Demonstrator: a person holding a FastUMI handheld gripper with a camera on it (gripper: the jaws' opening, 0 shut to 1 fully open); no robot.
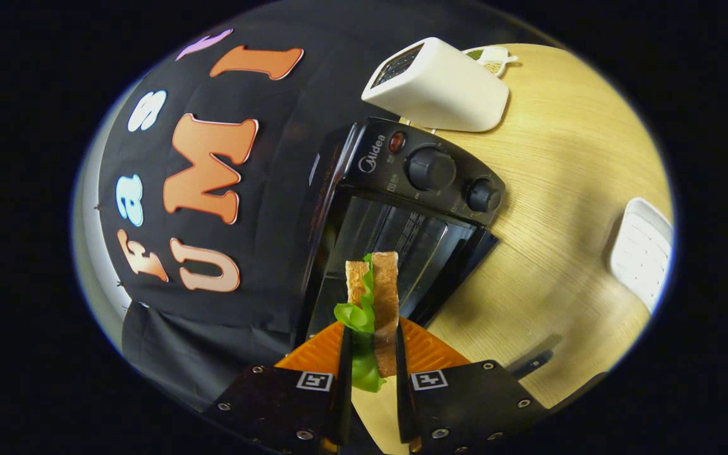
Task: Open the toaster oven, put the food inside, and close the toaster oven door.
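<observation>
Between my fingers (370,354) I have the sandwich (376,303) pinched upright, both fingers closed to a narrow gap and pressing on its bread, lettuce spilling out on one side. Just ahead of it stands the toaster oven (402,208) on the wooden counter (566,208), its front toward me. The chamber looks open, with rack bars showing inside and the door (459,272) seemingly swung down, though glare leaves me unsure. I judge I'm on the loading step: the food is held, the opening is ahead, and the door is yet to be closed.

Next I need to push straight forward, keeping the sandwich level with the rack and releasing only once it is fully inside. The opening's frame and the knobs (430,169) beside it are the edges to miss. A white toaster (440,85) sits beyond the oven and a white tray (642,253) lies well apart to one side; bare counter between gives me room to withdraw.
</observation>
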